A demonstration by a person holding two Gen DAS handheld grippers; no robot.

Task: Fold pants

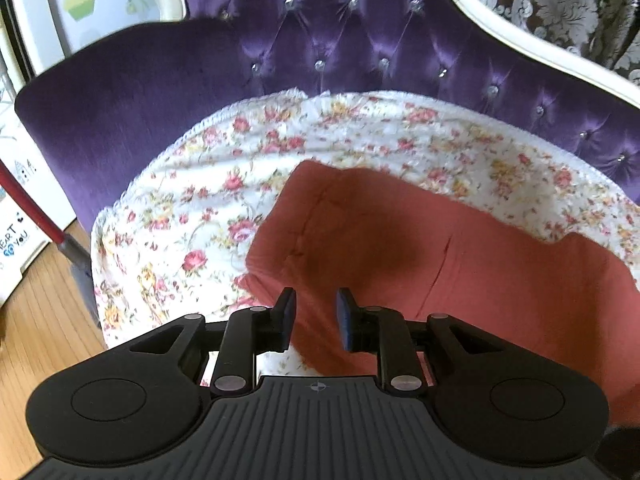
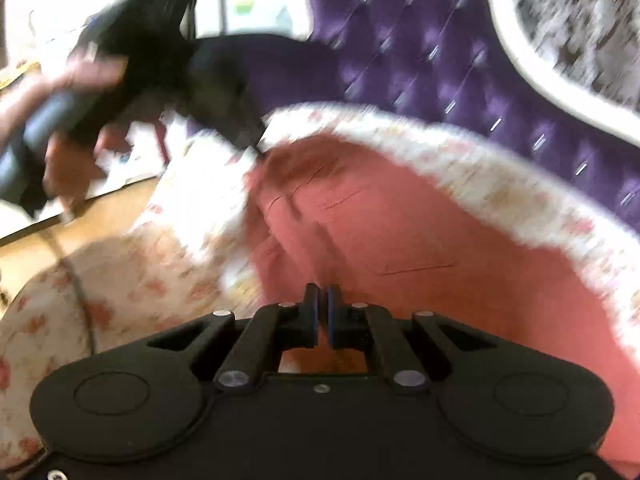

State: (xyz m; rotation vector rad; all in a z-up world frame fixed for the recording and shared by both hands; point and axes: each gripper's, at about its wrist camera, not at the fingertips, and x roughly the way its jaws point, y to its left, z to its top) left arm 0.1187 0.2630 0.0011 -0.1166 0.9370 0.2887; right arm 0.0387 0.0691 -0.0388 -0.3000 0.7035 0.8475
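1. Pants (image 1: 400,240): salmon-red cloth, lying folded over on the seat of the sofa, on top of a floral cover. Seams and a stitched pocket outline show; in my right wrist view the fabric (image 2: 380,232) is bunched into ridges near its left end.
2. My left gripper (image 1: 316,320): fingers spread a little apart, nothing between the blue pads, hanging over the near edge of the pants.
3. My right gripper (image 2: 322,314): fingers pressed almost together over the pants; whether any cloth is pinched I cannot tell.
4. My left hand (image 2: 76,120): blurred, wrapped round the other gripper's handle at the left of the right wrist view.
5. Floral cover (image 1: 192,208): white with pink and yellow roses, scalloped edge, spread across the seat.
6. Sofa (image 1: 340,48): purple tufted back with shiny studs, white curved frame.
7. Floor (image 1: 44,304): light wood boards.
8. Wall (image 1: 568,4): dark with pale damask pattern.
9. White box (image 1: 16,236): partial lettering, "EART" and "YOU".
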